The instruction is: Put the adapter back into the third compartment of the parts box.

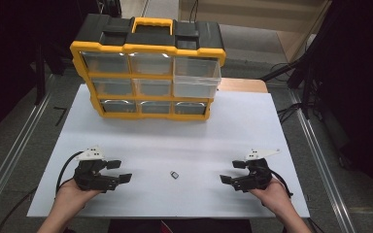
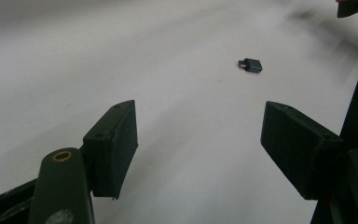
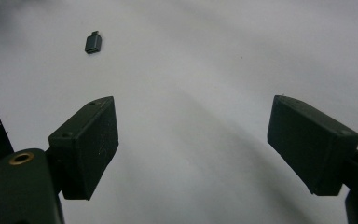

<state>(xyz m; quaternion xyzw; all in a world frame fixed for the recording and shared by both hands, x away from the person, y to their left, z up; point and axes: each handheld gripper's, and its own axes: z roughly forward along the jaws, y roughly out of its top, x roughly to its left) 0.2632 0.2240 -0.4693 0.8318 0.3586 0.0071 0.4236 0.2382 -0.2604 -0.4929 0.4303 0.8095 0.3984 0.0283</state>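
A small dark adapter-like piece (image 1: 175, 174) lies on the white table top (image 1: 175, 141), between the two hands near the front. My left gripper (image 1: 118, 171) rests at the front left, held in a hand, jaws wide apart and empty. My right gripper (image 1: 232, 171) rests at the front right, likewise open and empty. In the left gripper view the small piece (image 2: 251, 65) lies ahead and to the right of the left gripper (image 2: 198, 149). In the right gripper view the piece (image 3: 93, 43) lies ahead at upper left of the right gripper (image 3: 193, 149).
A yellow and black drawer organiser (image 1: 148, 68) stands at the back of the table. Its upper right clear drawer (image 1: 196, 80) is pulled out. Floor rails run along both sides of the table.
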